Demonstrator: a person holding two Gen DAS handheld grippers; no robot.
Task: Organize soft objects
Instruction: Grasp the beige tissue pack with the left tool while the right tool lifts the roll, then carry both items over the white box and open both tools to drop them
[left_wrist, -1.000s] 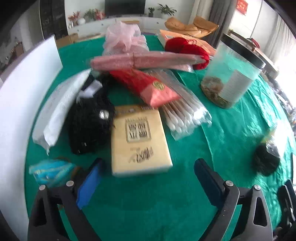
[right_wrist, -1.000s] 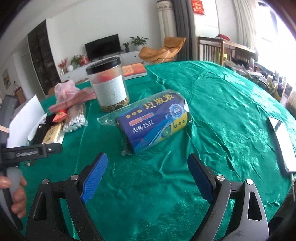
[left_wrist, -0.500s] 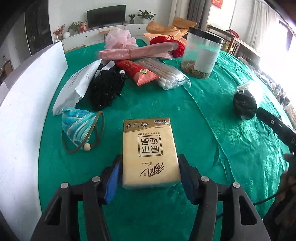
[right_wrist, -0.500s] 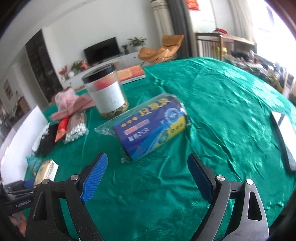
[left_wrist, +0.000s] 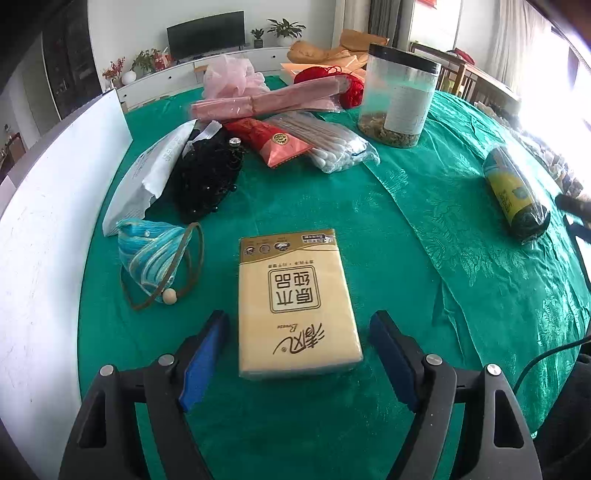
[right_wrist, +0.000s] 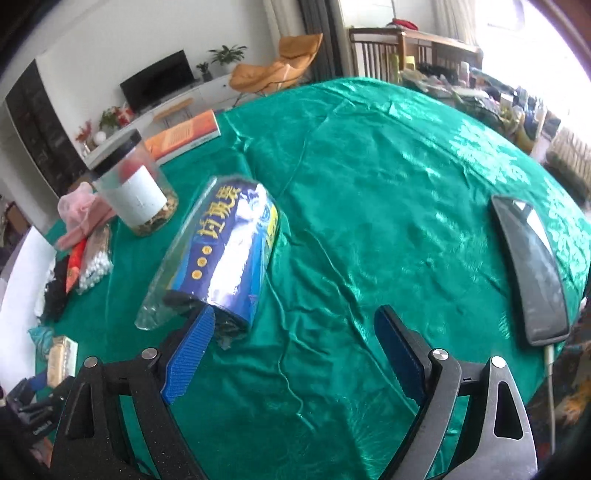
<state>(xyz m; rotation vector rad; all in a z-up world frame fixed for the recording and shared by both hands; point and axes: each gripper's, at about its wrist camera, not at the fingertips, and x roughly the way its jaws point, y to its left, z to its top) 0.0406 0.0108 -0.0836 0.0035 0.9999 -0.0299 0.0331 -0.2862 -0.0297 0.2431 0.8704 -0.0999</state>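
Observation:
A yellow tissue pack (left_wrist: 295, 302) lies flat on the green tablecloth (left_wrist: 424, 229). My left gripper (left_wrist: 299, 354) is open, its blue pads either side of the pack's near end with gaps. A blue striped pouch (left_wrist: 151, 254) lies left of the pack. A wrapped blue roll of bin bags (right_wrist: 225, 258) lies ahead-left of my right gripper (right_wrist: 295, 354), which is open and empty; its left pad is just by the roll's near end. The roll also shows in the left wrist view (left_wrist: 515, 195).
A pile at the back holds a black beaded bag (left_wrist: 207, 177), white packet (left_wrist: 147, 177), red packet (left_wrist: 273, 142), cotton swabs (left_wrist: 332, 144), pink rolls (left_wrist: 266, 101) and a clear jar (left_wrist: 397, 96). A white board (left_wrist: 48, 206) lines the left. A phone (right_wrist: 528, 269) lies right.
My left gripper carried the tissue pack back from the pile, set it down and opened. My right gripper moved closer to the bin-bag roll and turned.

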